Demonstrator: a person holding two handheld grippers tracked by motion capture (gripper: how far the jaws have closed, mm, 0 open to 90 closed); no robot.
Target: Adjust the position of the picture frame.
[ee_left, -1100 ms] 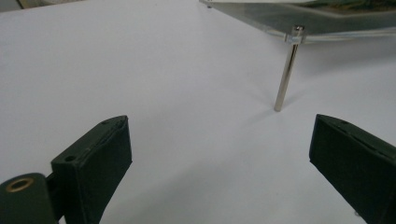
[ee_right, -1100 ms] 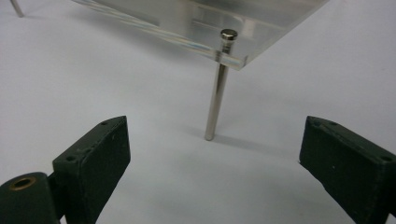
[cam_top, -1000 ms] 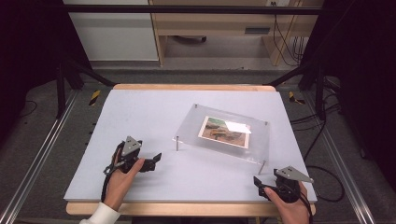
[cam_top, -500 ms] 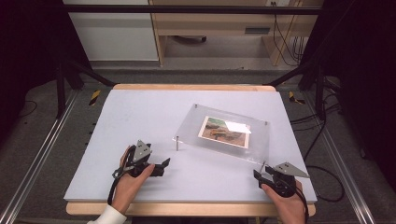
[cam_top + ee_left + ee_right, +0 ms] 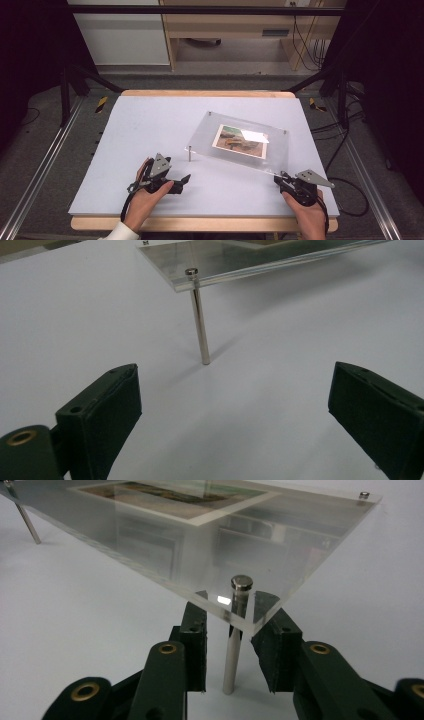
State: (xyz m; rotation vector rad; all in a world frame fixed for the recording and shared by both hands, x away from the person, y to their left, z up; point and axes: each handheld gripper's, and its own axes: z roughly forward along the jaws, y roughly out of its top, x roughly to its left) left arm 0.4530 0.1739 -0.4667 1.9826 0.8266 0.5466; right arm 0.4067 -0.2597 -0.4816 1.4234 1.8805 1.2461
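On the worktop [image 5: 150,130], high view: clear acrylic frame [image 5: 240,142] right of centre, raised on metal pins. Right gripper [image 5: 295,186] at its near right corner; left gripper [image 5: 167,181] near the left pin [image 5: 189,153], apart from it.

Left gripper view: fingers [image 5: 105,415] spread wide, nothing between; the pin stands beyond them.

Right gripper view: fingers [image 5: 195,640] have just been closing, flanking the corner pin [image 5: 234,645], not yet touching. Risk, judged: an off-centre squeeze tips the pin and slides the frame. This gap is hidden from above.
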